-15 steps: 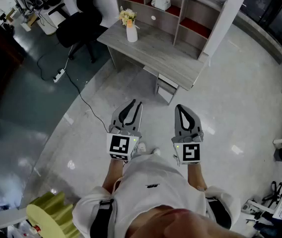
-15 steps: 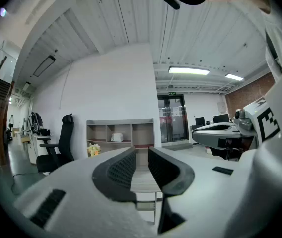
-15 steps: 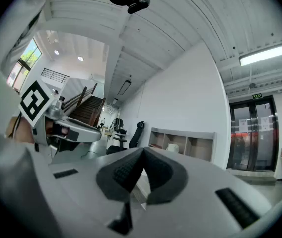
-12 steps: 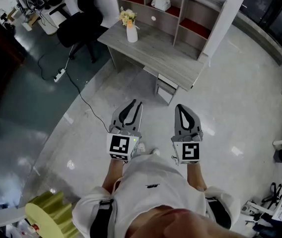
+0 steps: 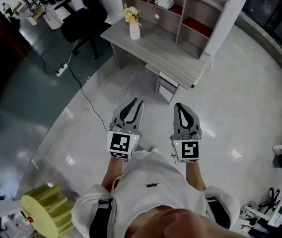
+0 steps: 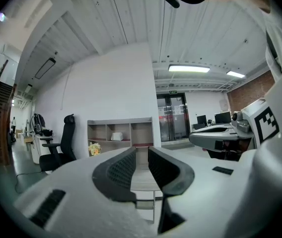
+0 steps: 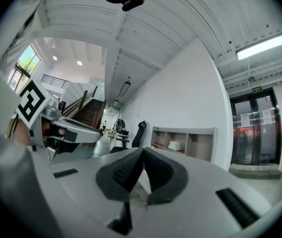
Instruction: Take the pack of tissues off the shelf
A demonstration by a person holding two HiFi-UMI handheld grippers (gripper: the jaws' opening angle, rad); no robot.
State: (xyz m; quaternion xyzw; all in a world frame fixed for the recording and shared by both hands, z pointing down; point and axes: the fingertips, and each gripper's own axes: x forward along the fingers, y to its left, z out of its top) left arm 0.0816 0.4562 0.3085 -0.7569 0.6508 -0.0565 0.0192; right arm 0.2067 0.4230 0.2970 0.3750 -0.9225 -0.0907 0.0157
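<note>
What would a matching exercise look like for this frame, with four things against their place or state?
Things:
1. pack of tissues
2. vase of flowers
3. left tool
4. right tool

Places or states:
A. jaws together, nothing held
B. standing on the desk top
C. in a compartment of the shelf
D. jaws apart, nothing between them

Pairs: 1-C, 2-B, 3-D, 4-A
</note>
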